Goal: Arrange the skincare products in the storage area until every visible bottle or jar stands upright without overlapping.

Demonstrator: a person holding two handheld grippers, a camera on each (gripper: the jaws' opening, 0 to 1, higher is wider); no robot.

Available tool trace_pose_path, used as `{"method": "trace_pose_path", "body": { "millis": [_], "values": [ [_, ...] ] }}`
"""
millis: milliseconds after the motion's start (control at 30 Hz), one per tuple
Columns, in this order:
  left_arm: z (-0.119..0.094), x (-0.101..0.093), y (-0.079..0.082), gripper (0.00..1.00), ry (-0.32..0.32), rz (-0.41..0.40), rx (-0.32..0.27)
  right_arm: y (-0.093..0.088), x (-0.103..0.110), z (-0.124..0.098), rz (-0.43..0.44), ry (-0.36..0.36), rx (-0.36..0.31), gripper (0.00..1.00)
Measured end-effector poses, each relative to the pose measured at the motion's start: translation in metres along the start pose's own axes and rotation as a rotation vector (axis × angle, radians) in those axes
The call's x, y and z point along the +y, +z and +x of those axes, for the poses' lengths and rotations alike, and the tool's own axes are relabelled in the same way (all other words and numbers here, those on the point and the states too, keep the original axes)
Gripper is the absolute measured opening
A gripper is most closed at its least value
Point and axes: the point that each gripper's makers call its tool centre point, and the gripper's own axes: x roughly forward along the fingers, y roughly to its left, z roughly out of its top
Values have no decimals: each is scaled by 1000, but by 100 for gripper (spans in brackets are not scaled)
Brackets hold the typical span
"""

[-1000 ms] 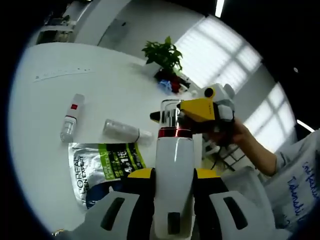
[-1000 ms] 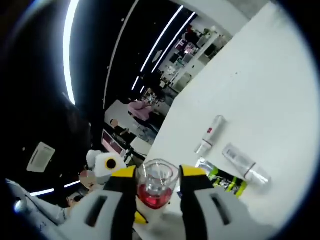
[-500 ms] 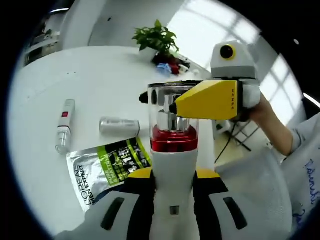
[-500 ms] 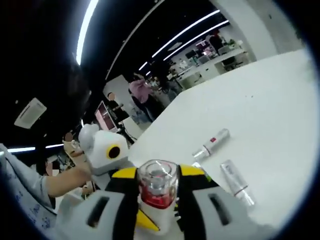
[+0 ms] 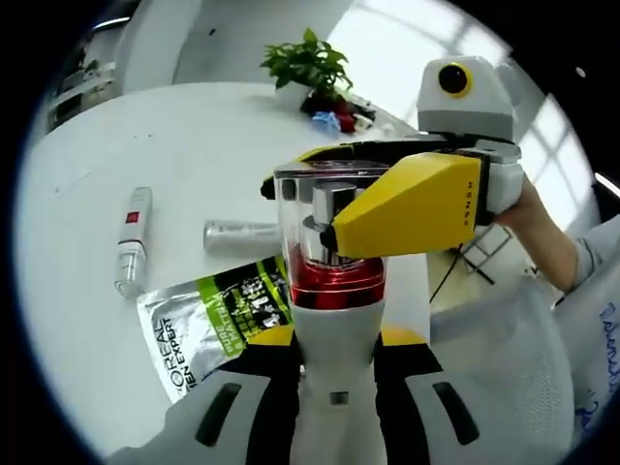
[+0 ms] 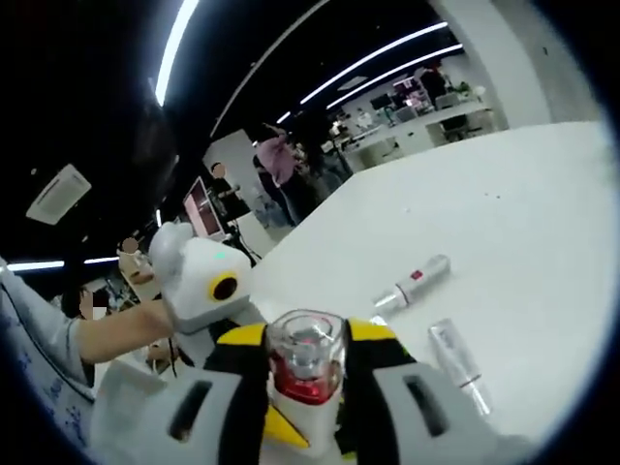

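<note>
A white bottle (image 5: 336,349) with a red collar and a clear cap (image 5: 302,208) stands up between the jaws of my left gripper (image 5: 336,339), which is shut on its body. My right gripper (image 5: 302,211) comes in from the right, its yellow jaws closed on the clear cap. The right gripper view looks down on that cap (image 6: 306,339), squeezed between the right gripper (image 6: 306,337) jaws. On the white table (image 5: 194,136) lie a white tube with a red label (image 5: 133,242), a silver tube (image 5: 242,235) and a L'Oreal sachet (image 5: 218,315), all flat.
A potted plant (image 5: 310,63) stands at the table's far edge. A person's hand (image 5: 538,218) holds the right gripper. In the right gripper view the two tubes (image 6: 417,281) (image 6: 455,354) lie to the right, and people and desks fill the background.
The bottle's top now looms larger and nearer in the left gripper view, with the right gripper's yellow jaw closer over the cap. Both views have shifted with the hands.
</note>
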Motion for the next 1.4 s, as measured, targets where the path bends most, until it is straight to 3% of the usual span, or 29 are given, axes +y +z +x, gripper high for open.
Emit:
{"method": "trace_pose_path", "body": {
  "millis": [333, 667, 933, 1133, 1400],
  "values": [
    [-2, 19, 11, 25, 53, 51, -3, 10, -6, 8, -78, -12, 5, 29],
    [-3, 38, 22, 25, 161, 123, -28, 23, -13, 20, -174, -36, -1, 29],
    [-2, 44, 28, 25, 237, 215, -40, 25, -12, 18, -253, -63, -5, 29],
    [1, 38, 28, 26, 238, 257, -43, 23, -11, 9, -276, -78, -18, 29],
    [8, 25, 28, 26, 188, 355, -39, 17, -5, -8, -327, -132, 10, 29]
  ]
}}
